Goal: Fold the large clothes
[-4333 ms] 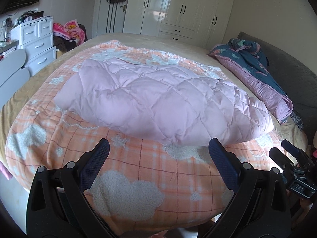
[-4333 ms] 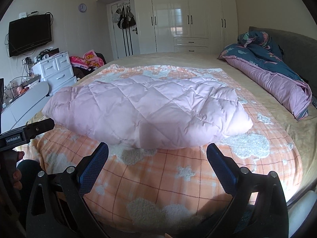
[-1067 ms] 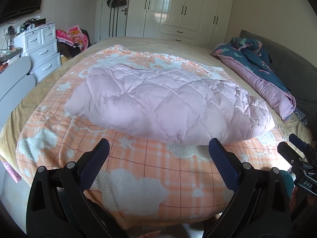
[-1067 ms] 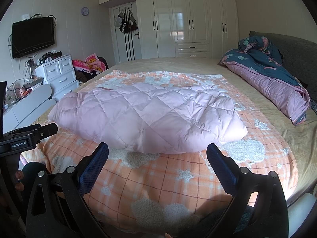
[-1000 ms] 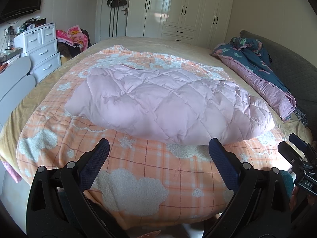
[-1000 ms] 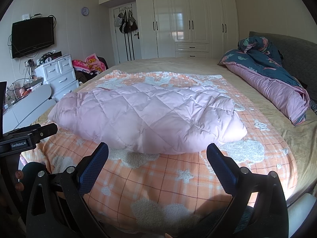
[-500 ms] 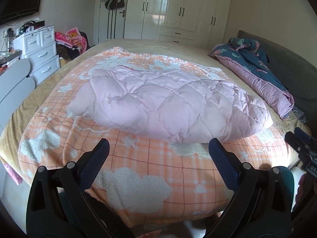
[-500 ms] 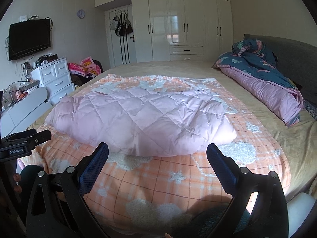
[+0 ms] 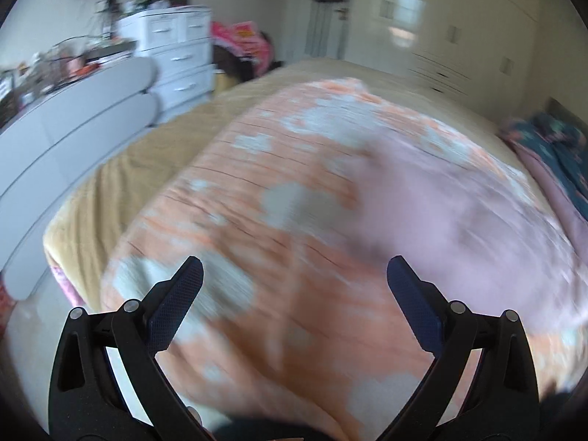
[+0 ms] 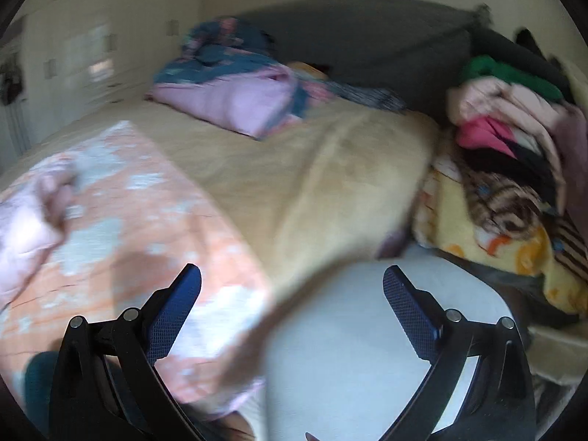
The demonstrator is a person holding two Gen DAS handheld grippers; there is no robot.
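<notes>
A folded pink quilted coat (image 9: 459, 220) lies on the orange cloud-pattern blanket (image 9: 286, 250) on the bed, blurred, at the right of the left wrist view. Only its end (image 10: 22, 228) shows at the left edge of the right wrist view. My left gripper (image 9: 294, 275) is open above the blanket's near left part, left of the coat, with nothing between its fingers. My right gripper (image 10: 292, 281) is open and empty over the bed's right corner, where the blanket's corner (image 10: 220, 330) meets the beige sheet (image 10: 294, 169).
A white dresser (image 9: 176, 55) and grey panels (image 9: 73, 139) stand left of the bed. A rolled blue and pink duvet (image 10: 235, 88) lies by the grey headboard (image 10: 367, 36). A pile of clothes (image 10: 514, 117) sits beside the bed on the right, above pale floor (image 10: 367, 330).
Both views are now blurred by fast motion. The left gripper has swung left toward the dresser side, the right gripper right toward the headboard and clothes pile. Both stay open.
</notes>
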